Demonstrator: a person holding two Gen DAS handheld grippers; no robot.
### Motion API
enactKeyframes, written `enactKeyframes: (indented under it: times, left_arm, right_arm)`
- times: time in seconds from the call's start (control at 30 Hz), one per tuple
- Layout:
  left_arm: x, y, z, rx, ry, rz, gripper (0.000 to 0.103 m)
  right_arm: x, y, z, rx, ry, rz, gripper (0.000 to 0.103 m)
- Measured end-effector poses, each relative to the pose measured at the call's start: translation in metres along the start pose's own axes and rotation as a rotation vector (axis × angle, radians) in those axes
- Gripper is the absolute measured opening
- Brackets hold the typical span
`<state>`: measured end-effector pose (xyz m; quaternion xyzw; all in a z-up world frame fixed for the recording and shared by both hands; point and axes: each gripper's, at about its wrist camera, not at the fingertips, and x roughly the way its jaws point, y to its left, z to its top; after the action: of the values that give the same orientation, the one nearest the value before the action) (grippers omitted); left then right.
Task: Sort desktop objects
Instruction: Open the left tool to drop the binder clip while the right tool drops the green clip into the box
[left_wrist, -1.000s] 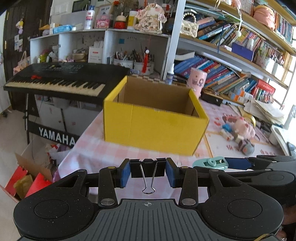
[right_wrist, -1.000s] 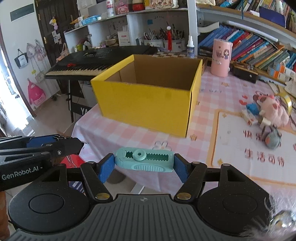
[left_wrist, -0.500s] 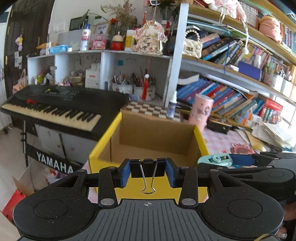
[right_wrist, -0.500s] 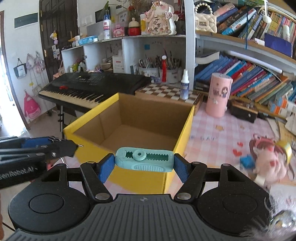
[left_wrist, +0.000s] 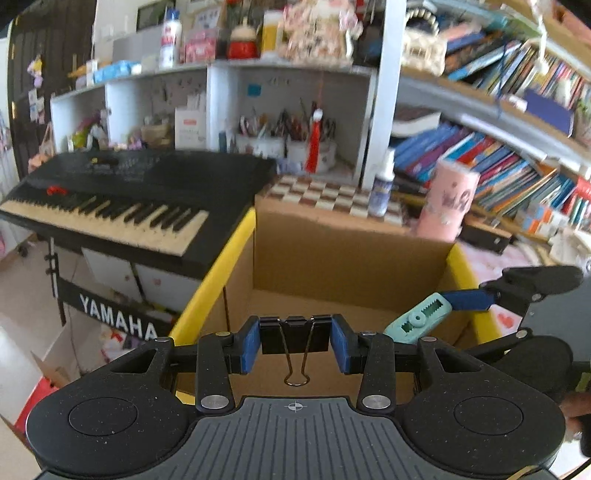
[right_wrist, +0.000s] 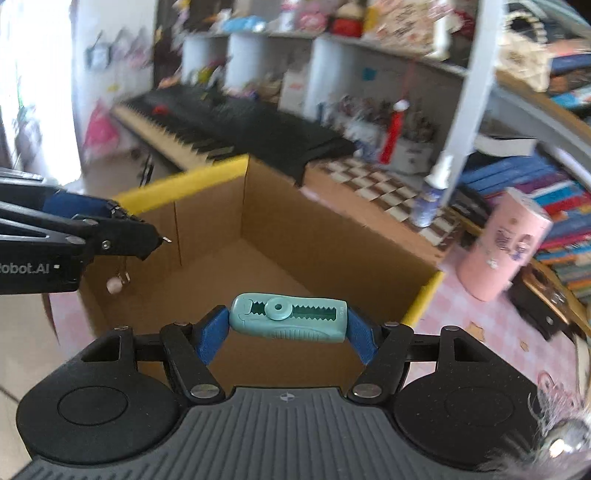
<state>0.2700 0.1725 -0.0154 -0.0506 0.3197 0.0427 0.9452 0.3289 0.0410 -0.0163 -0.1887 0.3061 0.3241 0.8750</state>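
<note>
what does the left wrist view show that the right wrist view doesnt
Only the left wrist view shows the black metal binder clip end on between the left gripper's blue pads, and the white YAMAHA lettering under the keyboard.

Only the right wrist view shows the teal plastic correction tape's toothed side squarely, clamped in the right gripper, and a bright doorway at the left.

Both show the open yellow cardboard box, the black keyboard, the pink cylinder and each other's gripper.
</note>
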Motion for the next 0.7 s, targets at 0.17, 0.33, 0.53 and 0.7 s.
enactKeyframes:
  times: [0.17, 0.33, 0.53, 0.7]
  left_arm:
    - [0.018, -0.003, -0.004, 0.004, 0.068, 0.015, 0.040]
    - [0.022, -0.014, -0.006, 0.005, 0.111, -0.001, 0.040]
    - [0.026, -0.028, -0.007, 0.023, 0.151, -0.027, 0.040]
    - [0.036, -0.036, -0.006, 0.074, 0.181, -0.060, 0.041]
  right_arm:
    - [0.023, -0.002, -0.002, -0.117, 0.073, 0.062, 0.066]
    - [0.032, -0.001, -0.008, -0.290, 0.133, 0.083, 0.066]
    - [0.037, -0.021, -0.017, -0.418, 0.156, 0.111, 0.066]
    - [0.044, -0.035, -0.014, -0.454, 0.167, 0.122, 0.067]
